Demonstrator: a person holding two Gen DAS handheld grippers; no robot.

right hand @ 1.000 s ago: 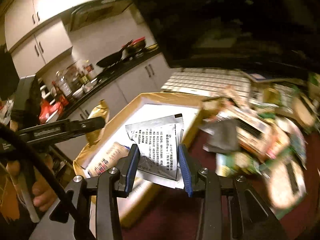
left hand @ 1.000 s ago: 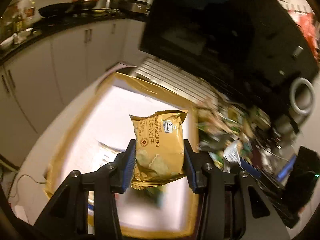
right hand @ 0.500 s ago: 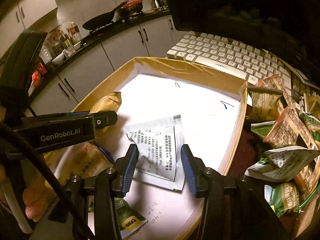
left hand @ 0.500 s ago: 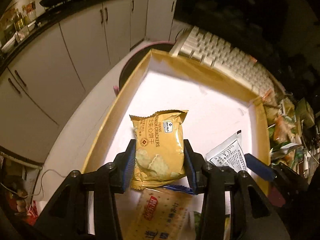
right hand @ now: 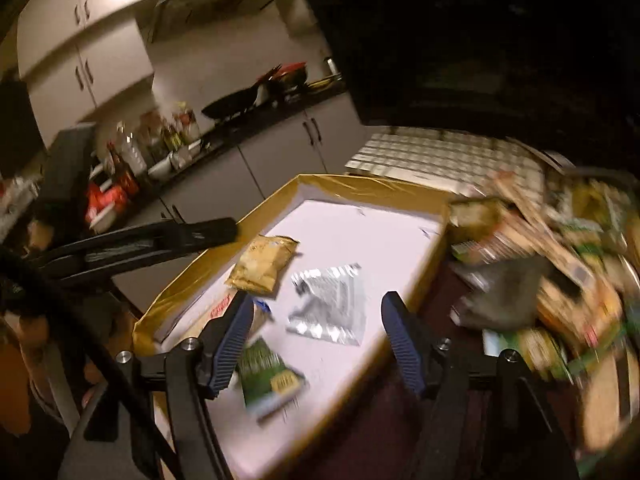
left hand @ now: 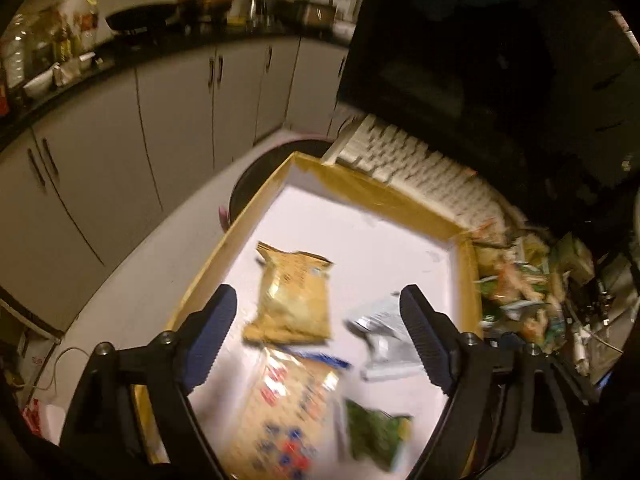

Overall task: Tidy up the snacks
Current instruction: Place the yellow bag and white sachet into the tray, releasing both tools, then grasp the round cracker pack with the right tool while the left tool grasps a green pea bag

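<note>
The left gripper is wide open and holds nothing. Its jaws have just been opening, and the yellow cracker bag now lies loose in the box, below the space between the jaws. No pad touches it.

The cracker bag lies flat on the white floor of the box, near the left wall. Its long way runs from the near end of the box toward the far wall, where the keyboard is. Its zigzag top edge points to that far wall, tipped a little to the left.

The right gripper is also open and empty. Its jaws have just been opening too. The silver packet lies flat in the box beyond the jaws, free of both pads. It is just to the right of the cracker bag and close to the right wall of the box. It lies a little crooked in the box, and its long way is hard to tell in the blur.

Nearer than the cracker bag, a big biscuit pack lies in the box with its long way also running toward the far wall. A green packet lies right beside it.

Outside the box, past its right wall, sits a messy pile of snacks, too blurred to tell apart.
</note>
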